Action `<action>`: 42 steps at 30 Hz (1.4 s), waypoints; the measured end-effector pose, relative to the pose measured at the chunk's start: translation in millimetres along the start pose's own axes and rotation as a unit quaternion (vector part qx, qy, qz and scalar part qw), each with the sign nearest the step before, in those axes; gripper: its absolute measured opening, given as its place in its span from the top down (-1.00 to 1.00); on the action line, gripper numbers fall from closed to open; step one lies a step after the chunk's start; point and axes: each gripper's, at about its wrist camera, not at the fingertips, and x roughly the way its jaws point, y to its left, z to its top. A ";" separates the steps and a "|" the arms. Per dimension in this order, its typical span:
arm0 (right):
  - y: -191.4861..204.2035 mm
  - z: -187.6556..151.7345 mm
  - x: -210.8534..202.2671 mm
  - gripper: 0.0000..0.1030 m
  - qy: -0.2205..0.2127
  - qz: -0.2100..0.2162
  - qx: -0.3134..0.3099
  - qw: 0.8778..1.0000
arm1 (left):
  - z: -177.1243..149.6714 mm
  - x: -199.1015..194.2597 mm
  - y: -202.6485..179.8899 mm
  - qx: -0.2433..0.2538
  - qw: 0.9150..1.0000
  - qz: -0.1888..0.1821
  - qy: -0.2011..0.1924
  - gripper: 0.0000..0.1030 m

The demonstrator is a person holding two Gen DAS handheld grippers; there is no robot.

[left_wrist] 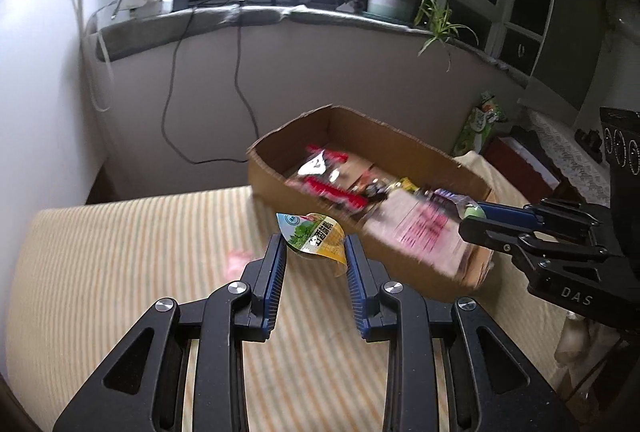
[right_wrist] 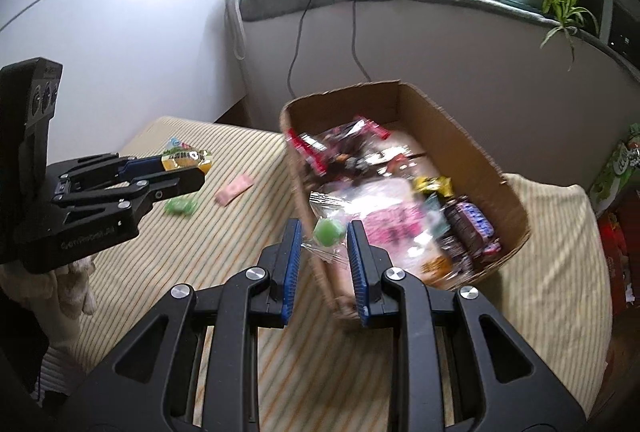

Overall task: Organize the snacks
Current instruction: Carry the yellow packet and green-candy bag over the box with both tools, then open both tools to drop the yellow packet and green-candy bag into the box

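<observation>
Left gripper pinches a jelly cup; right gripper clamps a green candy

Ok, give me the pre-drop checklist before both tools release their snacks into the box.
1. Left tool grips the jelly cup: ok.
2. Right tool grips the green candy wrapper: ok.
3. Right tool over the cardboard box opening: ok, at its near edge.
4. Left tool over the box: not ok, short of the near wall.
5. Room among packets already inside: cannot tell, blurred.
6. Table snacks remaining: not ok, green packet and pink packet lie loose.
</observation>
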 end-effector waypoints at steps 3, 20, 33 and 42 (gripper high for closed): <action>-14.1 7.3 2.1 0.53 -0.002 -0.008 0.006 1.000 | 9.8 9.7 -4.5 0.000 1.000 -0.005 0.000 0.46; -63.3 30.3 33.3 0.53 0.011 -0.027 0.022 0.999 | 50.8 62.8 -29.6 0.023 0.999 -0.022 0.009 0.46; -79.9 34.8 51.3 0.53 0.025 -0.032 0.031 0.999 | 56.4 82.2 -42.4 0.033 0.999 -0.024 0.018 0.46; -85.5 33.0 55.0 0.52 0.028 -0.032 0.037 0.998 | 56.8 84.0 -45.8 0.037 0.999 -0.022 0.021 0.40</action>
